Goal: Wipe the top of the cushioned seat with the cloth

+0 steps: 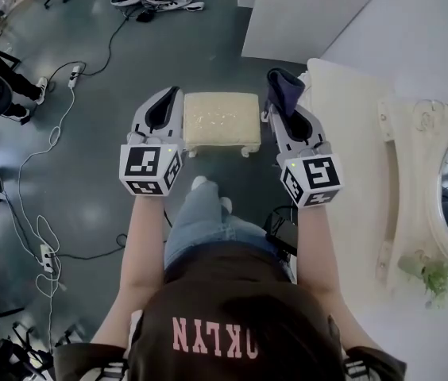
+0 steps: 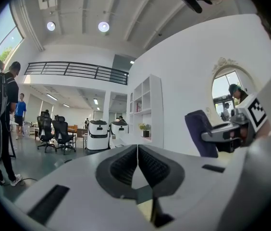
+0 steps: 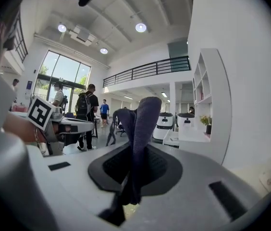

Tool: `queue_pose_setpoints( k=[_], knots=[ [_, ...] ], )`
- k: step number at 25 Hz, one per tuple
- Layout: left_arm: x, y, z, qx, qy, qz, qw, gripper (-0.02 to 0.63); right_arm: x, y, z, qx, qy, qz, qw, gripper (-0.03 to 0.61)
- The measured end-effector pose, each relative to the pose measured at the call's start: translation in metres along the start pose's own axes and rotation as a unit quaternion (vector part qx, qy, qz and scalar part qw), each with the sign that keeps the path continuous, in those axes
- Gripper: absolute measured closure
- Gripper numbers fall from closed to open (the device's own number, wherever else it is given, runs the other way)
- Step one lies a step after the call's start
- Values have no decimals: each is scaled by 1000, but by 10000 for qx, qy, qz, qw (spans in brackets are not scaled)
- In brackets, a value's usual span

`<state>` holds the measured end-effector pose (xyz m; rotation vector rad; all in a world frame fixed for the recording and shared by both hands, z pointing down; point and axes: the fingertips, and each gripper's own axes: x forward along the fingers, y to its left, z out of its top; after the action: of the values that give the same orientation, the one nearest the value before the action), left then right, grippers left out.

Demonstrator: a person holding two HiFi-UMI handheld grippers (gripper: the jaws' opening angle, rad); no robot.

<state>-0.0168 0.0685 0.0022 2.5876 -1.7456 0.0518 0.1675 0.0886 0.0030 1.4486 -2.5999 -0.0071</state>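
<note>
One small cream cushioned seat (image 1: pixel 222 120) sits between two grippers. The left gripper (image 1: pixel 163 100) is pinched closed on nothing. The right gripper (image 1: pixel 291 111) squeezes one dark purple cloth (image 1: pixel 281 84). A white dresser (image 1: pixel 351 125) stands beside.

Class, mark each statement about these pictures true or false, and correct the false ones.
1. The right gripper is shut on the cloth. True.
2. The cushioned seat stands on the floor. True.
3. The left gripper holds a sponge. False: its jaws are together with nothing between them.
4. The cloth lies spread on the seat. False: it is clamped in the right gripper, beside the seat.
</note>
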Motion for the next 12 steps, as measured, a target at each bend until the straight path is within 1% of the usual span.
queue_pose_setpoints(
  k=[4, 7, 12],
  knots=[
    [-5, -12, 16, 251, -292, -43, 9992, 606, -6, -2, -1, -54, -149, -114, 9998, 547],
    [-10, -20, 28, 318, -512, -96, 9981, 606, -7, -1, 0, -24, -222, -123, 9997, 548],
    [-15, -25, 36, 364, -618, -126, 9973, 606, -6, 1, 4, 105, -281, -77, 9995, 548]
  ],
)
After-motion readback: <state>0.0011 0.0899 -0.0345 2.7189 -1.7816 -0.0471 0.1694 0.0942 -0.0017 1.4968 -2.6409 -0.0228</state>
